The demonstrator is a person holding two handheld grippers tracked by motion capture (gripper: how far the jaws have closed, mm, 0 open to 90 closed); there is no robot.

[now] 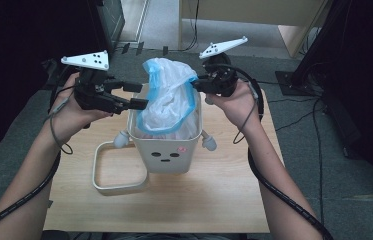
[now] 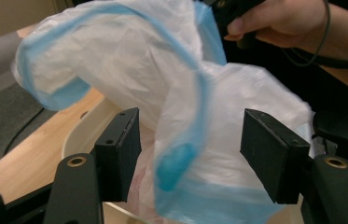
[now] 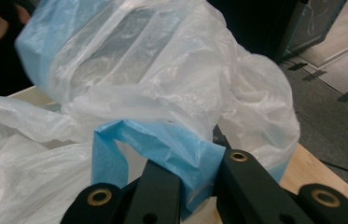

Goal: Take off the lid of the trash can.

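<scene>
The left gripper (image 1: 141, 95) is held at the left side of the bin (image 1: 166, 150), and its jaws stand apart. In the left gripper view the white bag (image 2: 237, 121) with the blue edge hangs between the two black jaws, but the pads do not press on it, so the bag is released on this side. The lower part of the bag is cut off at the bottom of that view, and its blue edge is blurred there.

The bin stands in the middle of the table (image 1: 214, 200). It is cream white and has a small face drawn on the front: two dark eyes, a short mouth and a pink spot on one cheek. I cannot read any letters or brand on it. The bag (image 1: 169, 95) sits in the bin and rises above its rim; what lies inside the bin is hidden by the plastic. A white frame (image 1: 116, 167) lies on the table at the left of the bin and touches it.

The right gripper (image 1: 195, 85) is at the right side of the bag's top. Its jaws are clenched on the blue edge (image 3: 171, 149) of the bag, and the folded plastic covers the tips of the jaws in the right gripper view.
</scene>
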